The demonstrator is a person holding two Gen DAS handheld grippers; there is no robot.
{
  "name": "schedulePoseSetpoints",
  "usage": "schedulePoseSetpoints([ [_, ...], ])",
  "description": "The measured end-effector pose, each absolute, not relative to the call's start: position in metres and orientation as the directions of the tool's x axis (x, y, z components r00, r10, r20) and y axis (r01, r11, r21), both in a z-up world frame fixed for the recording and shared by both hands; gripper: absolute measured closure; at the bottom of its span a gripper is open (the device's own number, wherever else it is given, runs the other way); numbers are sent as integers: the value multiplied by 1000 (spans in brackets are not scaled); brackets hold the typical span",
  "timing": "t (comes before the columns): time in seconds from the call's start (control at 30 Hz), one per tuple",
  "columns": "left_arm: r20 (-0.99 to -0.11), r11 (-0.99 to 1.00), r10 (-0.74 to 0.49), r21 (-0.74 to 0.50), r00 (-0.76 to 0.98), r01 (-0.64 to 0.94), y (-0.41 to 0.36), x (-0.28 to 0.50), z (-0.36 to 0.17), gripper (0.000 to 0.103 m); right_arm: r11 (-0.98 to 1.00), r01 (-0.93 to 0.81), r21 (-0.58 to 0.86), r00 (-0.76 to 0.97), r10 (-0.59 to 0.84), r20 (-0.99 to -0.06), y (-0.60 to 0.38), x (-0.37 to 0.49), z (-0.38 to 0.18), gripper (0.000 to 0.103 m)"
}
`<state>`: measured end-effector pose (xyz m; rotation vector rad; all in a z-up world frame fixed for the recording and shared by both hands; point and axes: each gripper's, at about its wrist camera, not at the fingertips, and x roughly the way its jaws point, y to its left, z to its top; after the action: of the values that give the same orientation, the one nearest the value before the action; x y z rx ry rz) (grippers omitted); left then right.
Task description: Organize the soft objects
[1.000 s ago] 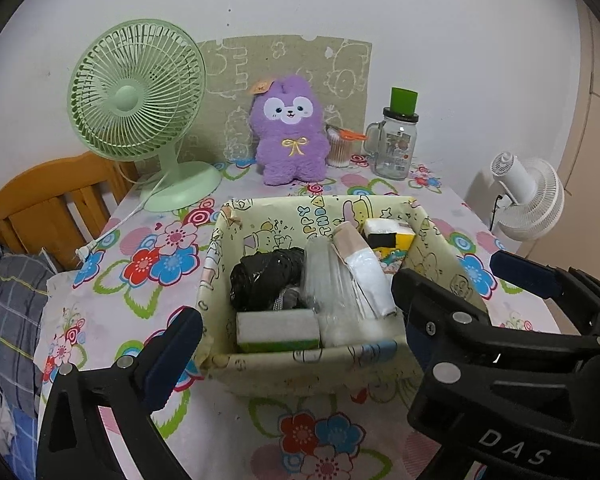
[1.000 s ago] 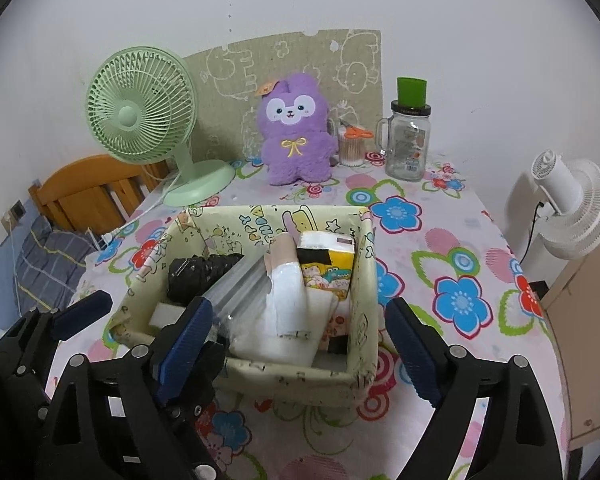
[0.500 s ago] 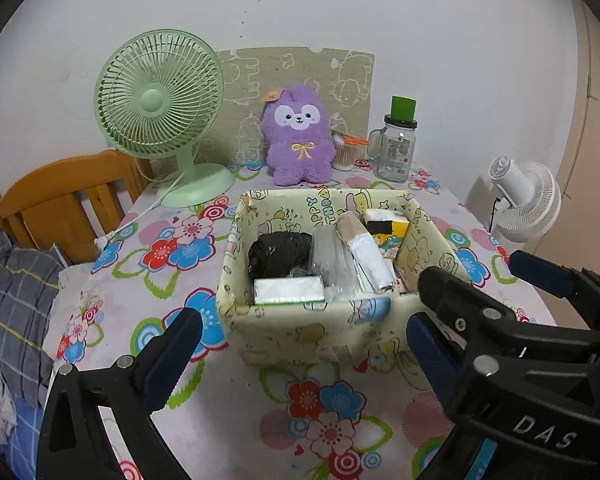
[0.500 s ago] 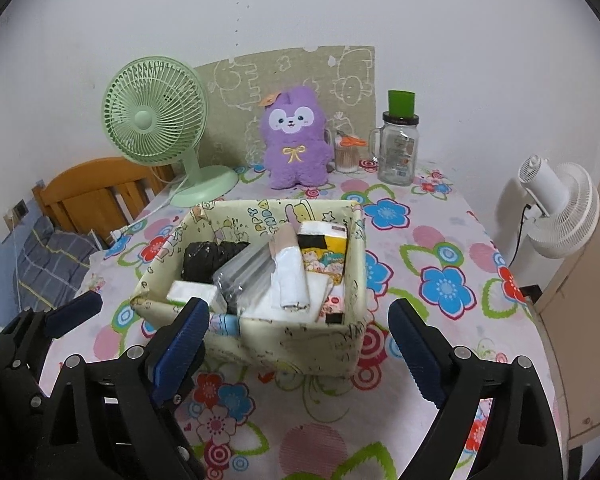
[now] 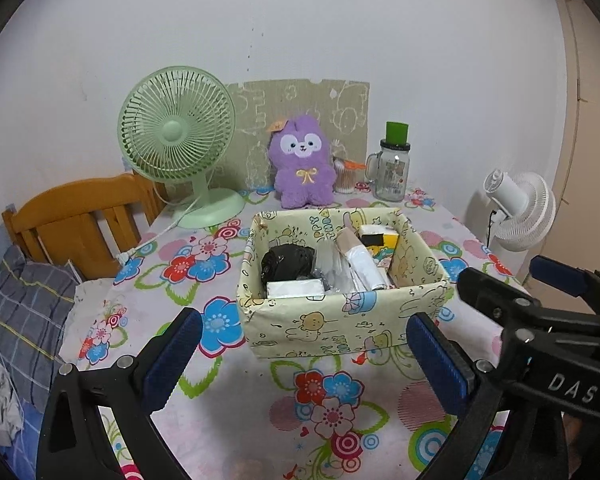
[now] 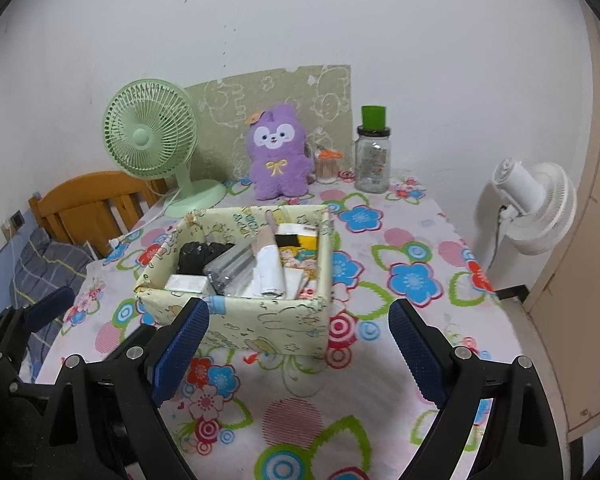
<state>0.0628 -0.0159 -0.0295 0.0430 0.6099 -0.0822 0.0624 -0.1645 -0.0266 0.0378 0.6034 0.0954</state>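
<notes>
On the flowered tablecloth [image 5: 204,420], mid-table, sits the cartoon-print storage box [image 5: 340,320], open at the top. Inside it, at the left, lies a black bundle [image 5: 286,260] with a white packet [image 5: 296,289] in front of it against the near wall; clear plastic wrap [image 6: 230,266] and a white roll [image 5: 362,264] lie along the middle; a yellow-and-black pack [image 5: 378,238] stands at the far right.

Your left gripper [image 5: 304,360] hovers over the cloth short of the box's near wall, fingers spread wide, nothing between the blue pads [image 5: 172,360]. Your right gripper [image 6: 296,354] hovers the same way, spread and empty, its left pad overlapping the box's near left corner in the right wrist view; I cannot tell whether it touches.

Behind the box, well apart from it, a purple plush [image 5: 303,168] sits upright against a patterned board [image 5: 340,108] at the wall. Left of the plush stands a green desk fan [image 5: 178,136]; right of it, a small cotton-swab holder [image 5: 345,176], then a glass jar with a green lid [image 5: 392,168].

Beyond the table's right edge stands a white fan [image 5: 520,208]; beyond its left edge, a wooden chair back [image 5: 72,220].
</notes>
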Motion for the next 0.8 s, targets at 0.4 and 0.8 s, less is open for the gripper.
schedulePoseSetpoints([
  [0.4, -536, 998, -28, 25, 844, 49, -8, 33, -13, 0, 998, -29, 58, 866, 54, -496, -185, 28, -8, 7],
  [0.8, -497, 999, -34, 9, 867, 45, -9, 10, 1, 0, 999, -29, 43, 887, 45, -460, -189, 7, -2, 3],
])
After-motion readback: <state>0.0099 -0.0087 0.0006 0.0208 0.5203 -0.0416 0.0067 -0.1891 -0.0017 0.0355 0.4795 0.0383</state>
